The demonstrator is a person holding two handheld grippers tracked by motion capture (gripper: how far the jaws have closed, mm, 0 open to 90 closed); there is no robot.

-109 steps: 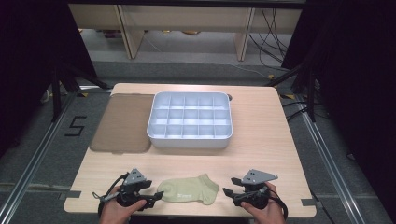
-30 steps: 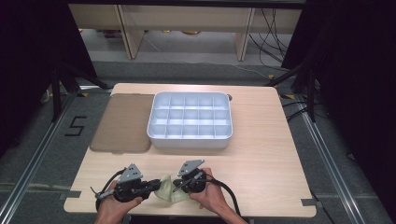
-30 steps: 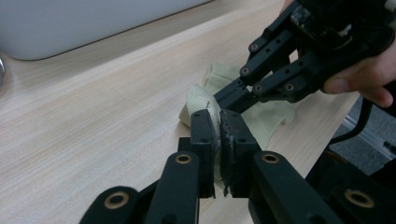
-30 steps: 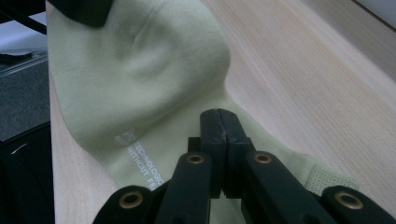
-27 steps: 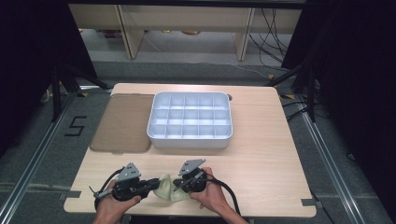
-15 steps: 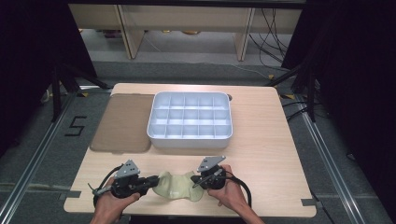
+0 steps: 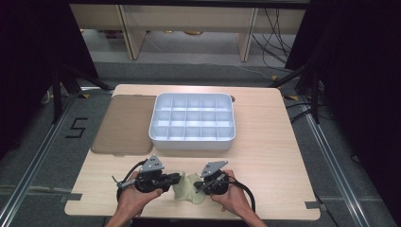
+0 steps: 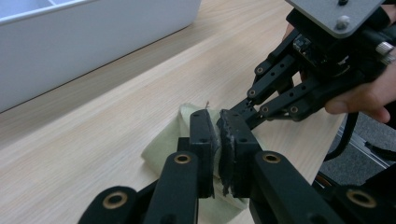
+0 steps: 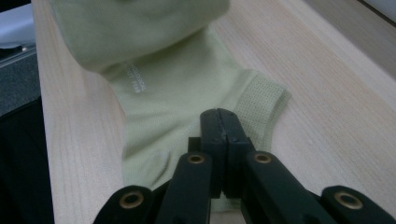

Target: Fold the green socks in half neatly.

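Observation:
A pale green sock lies bunched near the front edge of the wooden table, between my two grippers. My left gripper comes in from the left and is shut on one end of the sock; its own view shows the jaws closed with fabric pinched between them. My right gripper is shut on the cuff end. In the right gripper view the jaws clamp the sock, whose far part is folded back over itself. The right gripper sits close across from the left.
A white tray with several compartments stands in the middle of the table, its wall just beyond the sock. A brown flat mat lies to the tray's left. The table's front edge runs right below both hands.
The right gripper first drew the sock's end away to the right. In the last half second the left gripper came right toward it, and the sock bunched and folded between them.

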